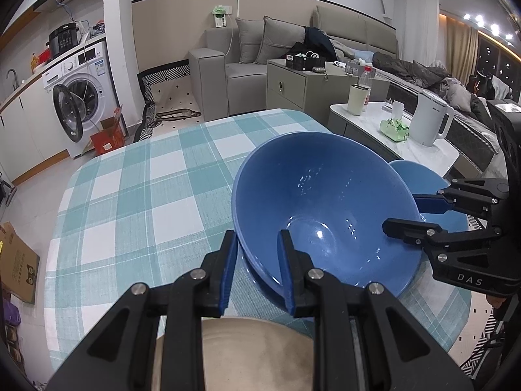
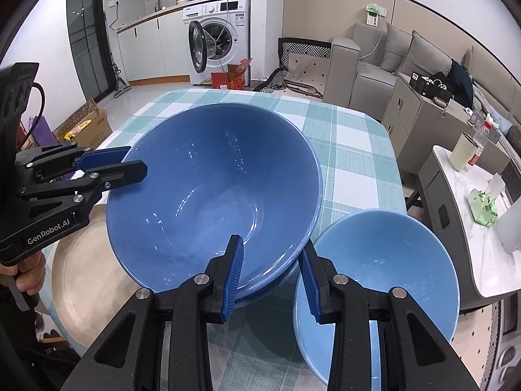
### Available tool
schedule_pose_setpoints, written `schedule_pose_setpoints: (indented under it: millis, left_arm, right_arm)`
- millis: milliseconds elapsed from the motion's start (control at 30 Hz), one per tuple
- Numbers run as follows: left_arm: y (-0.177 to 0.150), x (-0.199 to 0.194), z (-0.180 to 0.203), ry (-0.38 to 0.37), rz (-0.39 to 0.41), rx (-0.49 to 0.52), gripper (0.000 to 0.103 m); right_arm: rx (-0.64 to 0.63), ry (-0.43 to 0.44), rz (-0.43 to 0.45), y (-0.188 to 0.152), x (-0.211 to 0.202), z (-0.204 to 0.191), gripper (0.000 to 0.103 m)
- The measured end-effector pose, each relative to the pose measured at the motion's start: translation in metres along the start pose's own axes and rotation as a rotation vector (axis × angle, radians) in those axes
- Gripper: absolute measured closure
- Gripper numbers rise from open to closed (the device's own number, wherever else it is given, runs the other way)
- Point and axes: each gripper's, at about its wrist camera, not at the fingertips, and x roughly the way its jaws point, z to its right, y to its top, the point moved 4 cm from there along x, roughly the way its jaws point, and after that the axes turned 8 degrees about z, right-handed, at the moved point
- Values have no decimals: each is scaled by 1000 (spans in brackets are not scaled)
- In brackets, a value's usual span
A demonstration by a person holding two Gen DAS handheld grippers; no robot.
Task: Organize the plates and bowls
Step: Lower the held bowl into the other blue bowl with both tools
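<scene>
**Large blue bowl gripped at both rims above a second bowl**

The large blue bowl [image 2: 211, 192] sits tilted, and beneath its near edge a second blue rim shows, so it looks nested in, or being set into, another bowl of the same colour. The left gripper [image 1: 257, 270] is clamped shut on its rim, one pad inside and one outside. The right gripper [image 2: 272, 277] straddles the opposite rim with its jaws only partly open; whether its pads actually press the wall I cannot tell. Just beside, to the right, a smaller light blue bowl [image 2: 390, 254] stands alone on the checked tablecloth [image 2: 342, 137]. A beige plate [image 2: 81, 280] lies on the other side, near the left hand [image 2: 29, 273]. Judging by this, stacking is under way: the small bowl and the plate remain unsorted.
</scene>
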Motion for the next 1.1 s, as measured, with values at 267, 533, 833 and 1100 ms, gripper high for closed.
schedule_pose_setpoints:
  millis: [267, 533, 833, 1100]
  left_arm:
    - [-6, 5, 0, 0, -19, 3, 81]
    - [-11, 10, 0, 6, -40, 14, 80]
    - [-15, 14, 0, 12, -57, 17, 79]
    - [-17, 15, -1, 15, -61, 25, 78]
  right_arm:
    - [-8, -6, -15, -1, 3, -2, 68]
    - [-21, -16, -34, -4, 9, -5, 68]
    - [-75, -56, -38, -9, 16, -13, 66]
    - [-90, -68, -39, -11, 15, -13, 66]
